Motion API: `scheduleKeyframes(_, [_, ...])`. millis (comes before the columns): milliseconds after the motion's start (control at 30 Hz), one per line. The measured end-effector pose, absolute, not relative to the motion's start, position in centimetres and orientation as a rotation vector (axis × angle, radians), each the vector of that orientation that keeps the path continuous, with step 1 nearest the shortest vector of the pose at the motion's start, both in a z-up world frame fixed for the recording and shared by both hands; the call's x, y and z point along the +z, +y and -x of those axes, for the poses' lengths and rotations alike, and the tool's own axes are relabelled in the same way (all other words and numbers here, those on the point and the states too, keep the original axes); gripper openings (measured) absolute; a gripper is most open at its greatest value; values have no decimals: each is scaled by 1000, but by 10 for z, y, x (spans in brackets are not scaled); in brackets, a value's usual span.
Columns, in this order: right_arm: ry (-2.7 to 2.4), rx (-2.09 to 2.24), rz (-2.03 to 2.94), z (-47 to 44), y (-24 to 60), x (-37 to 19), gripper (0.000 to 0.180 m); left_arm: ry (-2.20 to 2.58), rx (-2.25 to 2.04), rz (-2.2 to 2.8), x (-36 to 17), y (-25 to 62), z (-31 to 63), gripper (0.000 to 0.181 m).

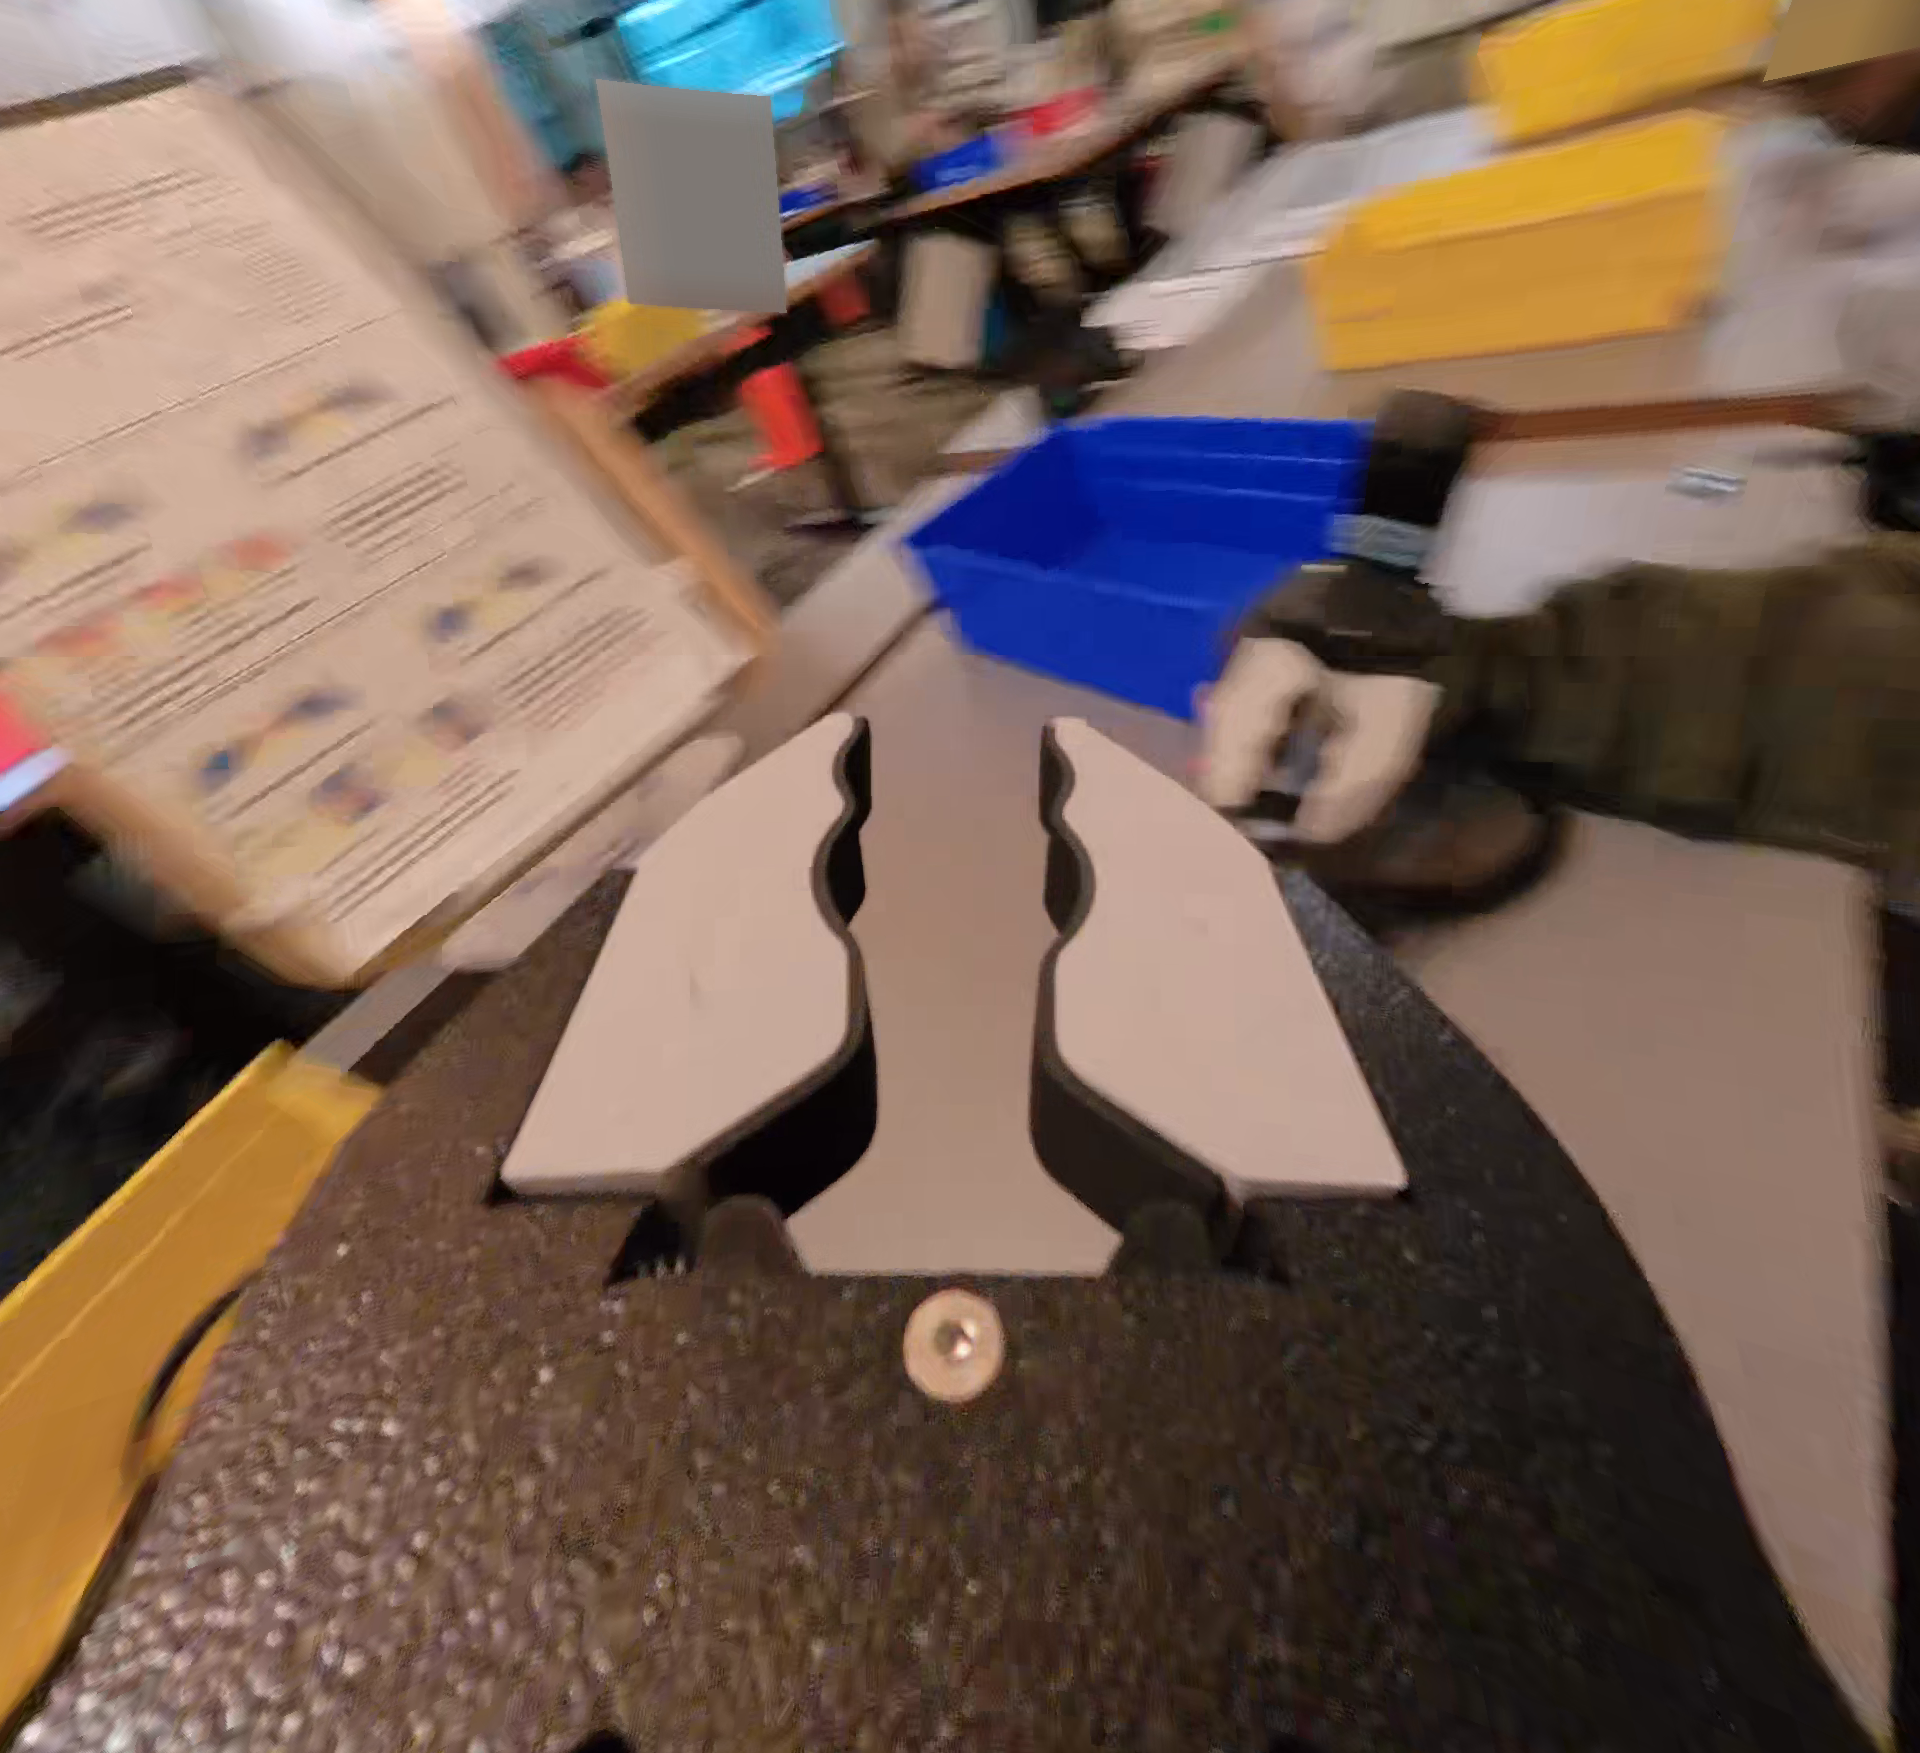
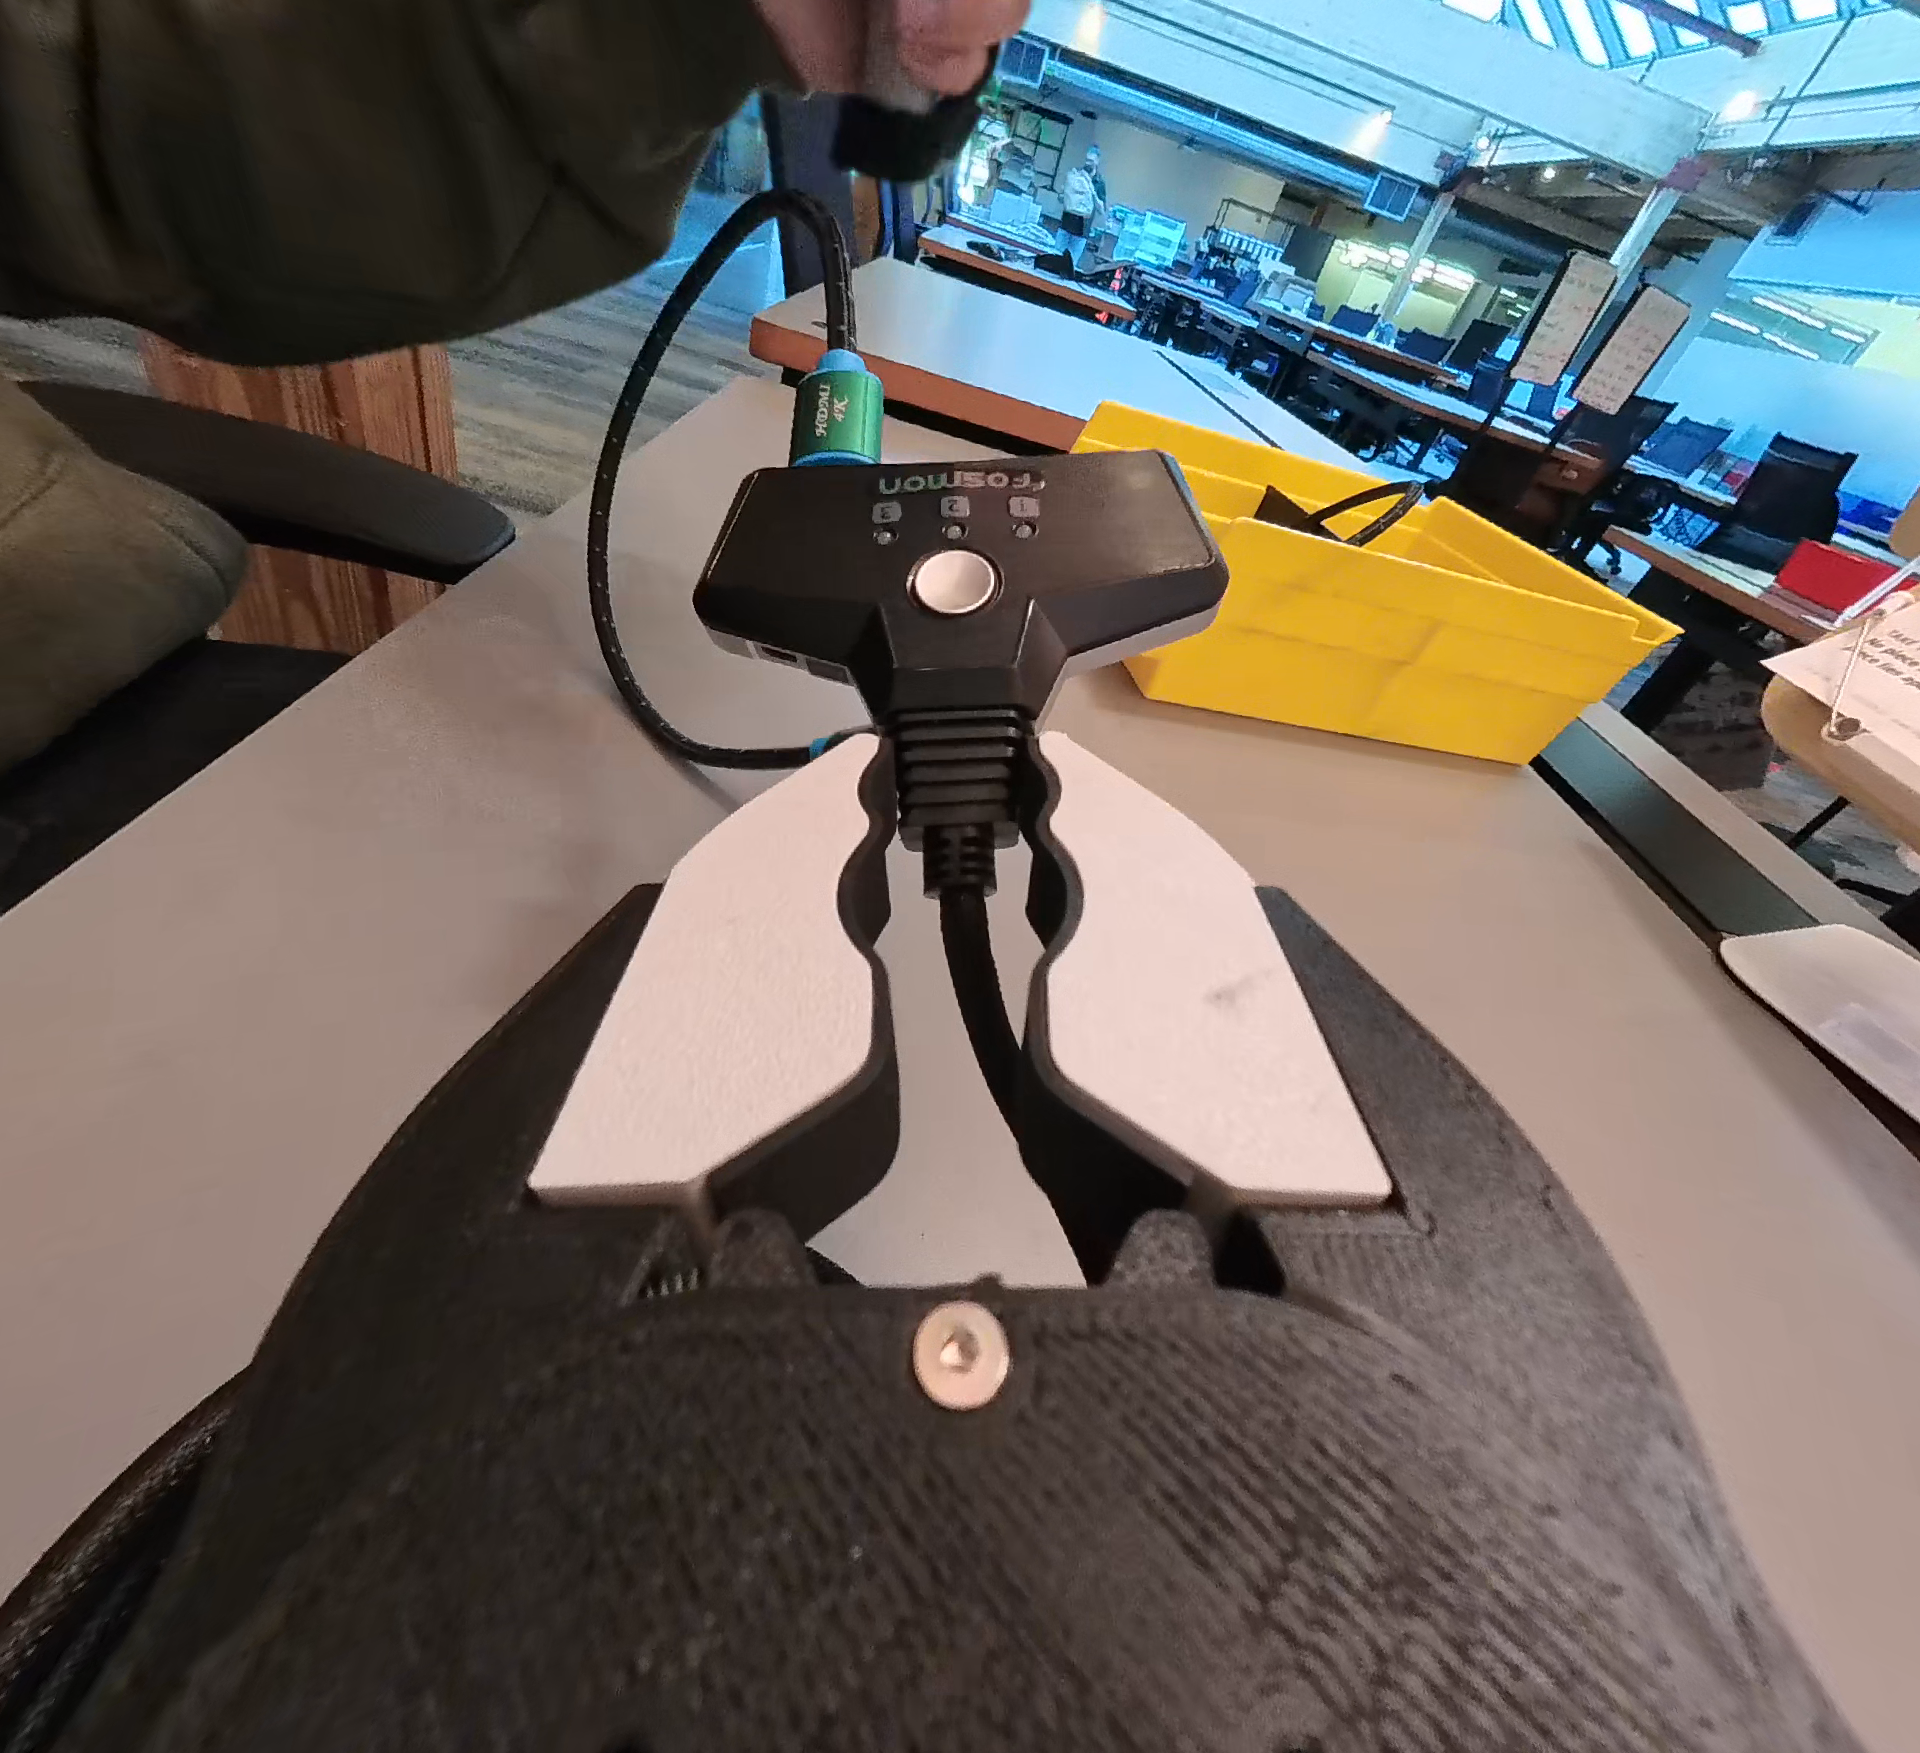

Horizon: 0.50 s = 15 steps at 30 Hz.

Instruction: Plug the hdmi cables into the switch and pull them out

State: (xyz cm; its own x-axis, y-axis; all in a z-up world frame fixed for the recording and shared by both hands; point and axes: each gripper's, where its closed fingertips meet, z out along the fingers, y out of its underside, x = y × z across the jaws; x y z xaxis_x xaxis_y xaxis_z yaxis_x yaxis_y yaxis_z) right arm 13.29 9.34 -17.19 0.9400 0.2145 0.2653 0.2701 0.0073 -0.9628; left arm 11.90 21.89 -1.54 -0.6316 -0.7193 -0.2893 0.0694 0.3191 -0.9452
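In the right wrist view my right gripper (image 2: 956,753) is shut on the ribbed cable neck of the black HDMI switch (image 2: 956,550) and holds it over the grey table (image 2: 312,872). A green HDMI plug (image 2: 836,410) sits in the switch's far left port. Its black braided cable (image 2: 623,508) loops left and down to the table. My left gripper (image 1: 958,747) is open and empty above the table; its view is blurred by motion and shows neither switch nor cable.
A yellow bin (image 2: 1403,633) stands right of the switch with another black cable (image 2: 1351,508) in it. A hand and olive sleeve (image 2: 312,93) hang above the switch. The left wrist view shows a blue bin (image 1: 1122,550), a gloved hand (image 1: 1309,747), yellow bins (image 1: 1507,249) and a paper board (image 1: 291,508).
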Motion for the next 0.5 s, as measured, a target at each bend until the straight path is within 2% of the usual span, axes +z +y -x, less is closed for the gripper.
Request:
scheduleKeyframes(133, [-381, -35, 1574, -133, 93, -171, 22, 1821, -1050, 1115, -60, 327, -167, 32])
scheduleKeyframes(300, [-386, -36, 1573, -133, 93, -172, 22, 1813, -1251, 1522, -124, 352, -216, 33])
scheduleKeyframes(500, [-393, -29, 1568, -131, 92, -171, 22, 1574, -1445, 1884, -152, 380, -278, 33])
